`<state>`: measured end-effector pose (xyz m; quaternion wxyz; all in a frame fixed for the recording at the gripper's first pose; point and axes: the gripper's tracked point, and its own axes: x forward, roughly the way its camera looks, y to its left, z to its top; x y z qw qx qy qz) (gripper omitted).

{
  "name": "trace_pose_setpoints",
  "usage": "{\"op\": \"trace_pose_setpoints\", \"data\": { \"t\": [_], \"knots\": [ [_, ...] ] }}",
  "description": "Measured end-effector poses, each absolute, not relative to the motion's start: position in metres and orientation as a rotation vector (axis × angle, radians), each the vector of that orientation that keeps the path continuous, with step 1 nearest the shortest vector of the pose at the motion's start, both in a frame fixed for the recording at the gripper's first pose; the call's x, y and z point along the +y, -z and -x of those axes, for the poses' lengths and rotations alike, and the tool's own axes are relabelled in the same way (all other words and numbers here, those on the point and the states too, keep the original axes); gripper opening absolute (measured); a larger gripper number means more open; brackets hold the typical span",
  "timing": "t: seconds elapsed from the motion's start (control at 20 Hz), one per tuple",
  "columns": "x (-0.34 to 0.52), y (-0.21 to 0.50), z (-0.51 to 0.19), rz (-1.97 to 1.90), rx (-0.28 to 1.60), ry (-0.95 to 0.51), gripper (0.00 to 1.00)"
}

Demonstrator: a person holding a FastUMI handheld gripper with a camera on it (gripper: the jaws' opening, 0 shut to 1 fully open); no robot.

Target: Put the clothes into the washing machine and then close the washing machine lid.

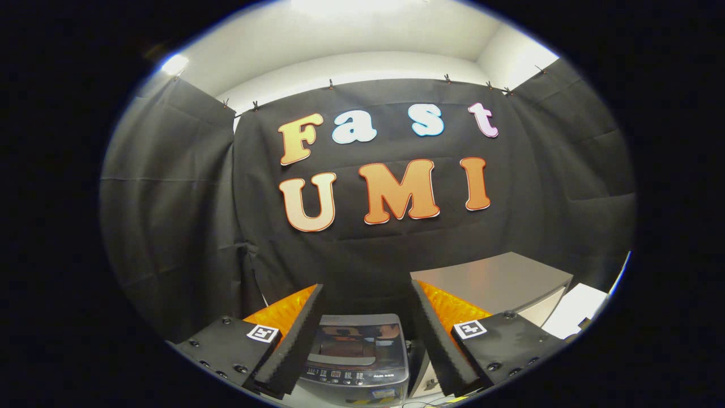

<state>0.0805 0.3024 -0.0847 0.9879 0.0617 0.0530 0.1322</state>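
Fingers (362, 340) standing wide apart, holding nothing, hovering above small top-load washing machine (357, 357), which is sitting low between them with lid (354, 343) lying flat. Clothes not spotted. Judging fabric soft, light, floppy; pinching bunched fold likely best. Grey cabinet (498, 280) sitting beyond right finger.

One gripper (367, 334) with two fingers (294, 340) spread apart, one washing machine (358, 357) with one lid (357, 340) closed, one grey cabinet (498, 283) at right.
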Motion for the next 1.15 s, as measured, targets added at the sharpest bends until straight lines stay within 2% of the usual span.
{"op": "trace_pose_setpoints", "data": {
  "t": [0.4,1.15],
  "knots": [
    [0.278,0.049,-0.045,-0.094,0.044,-0.257,0.96],
    [0.264,0.044,-0.03,-0.093,0.025,-0.232,0.96]
  ]
}}
